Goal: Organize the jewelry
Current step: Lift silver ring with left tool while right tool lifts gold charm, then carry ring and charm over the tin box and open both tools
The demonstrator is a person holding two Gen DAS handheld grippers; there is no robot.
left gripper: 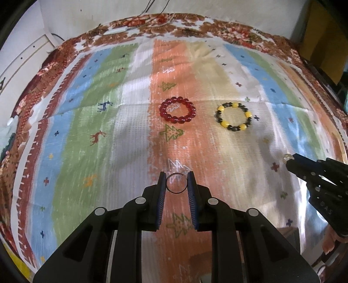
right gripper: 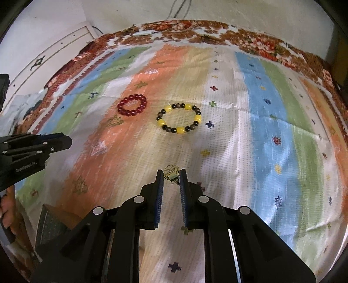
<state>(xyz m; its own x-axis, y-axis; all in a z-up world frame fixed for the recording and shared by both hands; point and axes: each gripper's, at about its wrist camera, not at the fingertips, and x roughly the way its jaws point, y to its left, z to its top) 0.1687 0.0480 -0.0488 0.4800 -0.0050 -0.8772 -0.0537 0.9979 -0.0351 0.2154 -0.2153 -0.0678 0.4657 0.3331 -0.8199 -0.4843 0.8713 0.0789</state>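
In the left wrist view my left gripper is shut on a thin dark ring, held between its blue pads above the striped cloth. A red bead bracelet and a yellow-and-black bead bracelet lie flat on the cloth ahead. My right gripper shows at the right edge with a small pale ornament at its tip. In the right wrist view my right gripper is shut on a small gold ornament. The red bracelet and the yellow-and-black bracelet lie beyond it. The left gripper shows at the left edge.
The striped cloth covers a table with a floral brown border cloth at the far edge. A white wall with cables stands behind. A dark object sits at the lower left in the right wrist view.
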